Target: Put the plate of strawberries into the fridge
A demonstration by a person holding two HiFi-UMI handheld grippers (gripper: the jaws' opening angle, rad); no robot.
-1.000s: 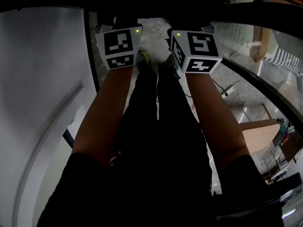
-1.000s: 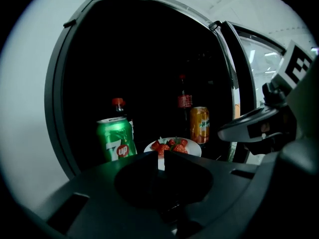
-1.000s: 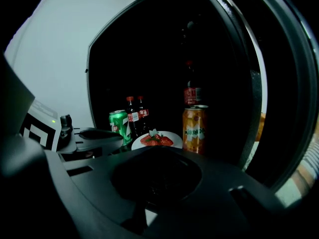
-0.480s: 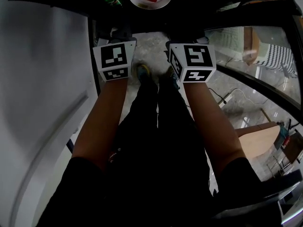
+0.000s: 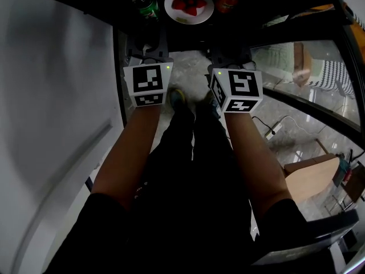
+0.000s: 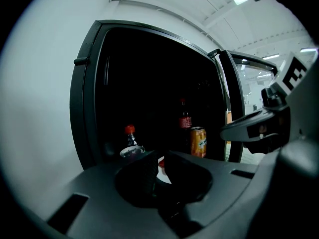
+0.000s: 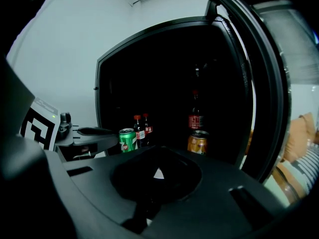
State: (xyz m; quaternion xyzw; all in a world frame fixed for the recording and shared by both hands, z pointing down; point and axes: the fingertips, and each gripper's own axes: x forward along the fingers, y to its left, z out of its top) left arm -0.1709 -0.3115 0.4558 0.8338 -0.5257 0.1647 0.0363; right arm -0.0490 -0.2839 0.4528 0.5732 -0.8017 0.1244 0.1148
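Observation:
The white plate of strawberries (image 5: 189, 4) stands on a dark shelf inside the open fridge, at the top of the head view. Both grippers hang in front of the fridge, short of the plate and touching nothing. My left gripper (image 5: 147, 45) points at the shelf. In the left gripper view its jaws (image 6: 158, 164) stand a narrow gap apart, and a sliver of the plate (image 6: 162, 169) shows through. My right gripper (image 5: 229, 49) is level with the left one. Its jaws (image 7: 158, 169) meet at the tips, leaving only a small white triangle below.
A green can (image 5: 146, 4) stands left of the plate and an orange can (image 7: 198, 142) to its right. Cola bottles (image 7: 195, 116) stand behind. The glass fridge door (image 7: 269, 83) is swung open at the right. A white wall (image 5: 57, 96) runs along the left.
The head view has tilted up, so the whole plate and the cans now show. Both grippers sit slightly lower in the picture, farther from the plate.

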